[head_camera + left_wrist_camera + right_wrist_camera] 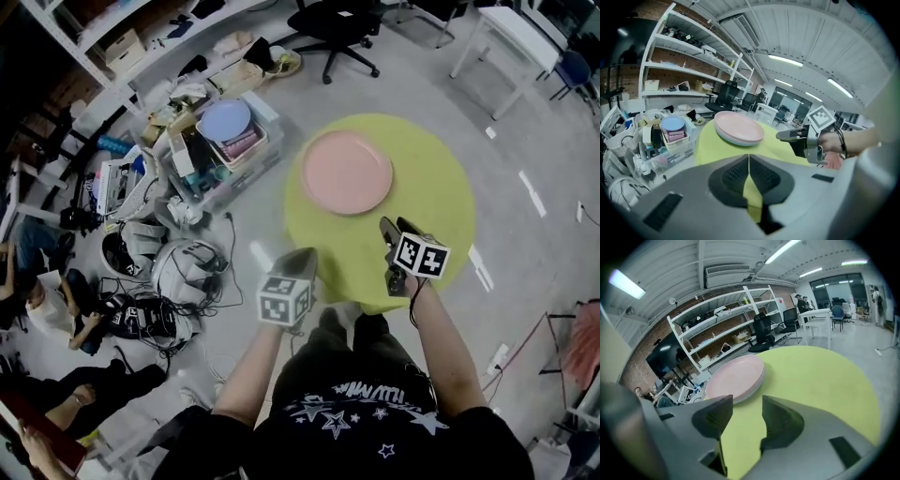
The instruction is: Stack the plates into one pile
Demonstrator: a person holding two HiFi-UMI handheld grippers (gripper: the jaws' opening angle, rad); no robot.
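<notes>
At lower centre the left gripper [302, 255] was closed on nothing. Just right of it, the right gripper [394, 227] stood wide open and empty. Beyond both, mid-frame, the plates [347, 172] sat in one pile on the table [436, 187].

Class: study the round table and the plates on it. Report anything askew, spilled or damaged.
Nothing stands out. The pink plates sit in one even pile on the green table, level, with nothing spilled or visibly broken.
</notes>
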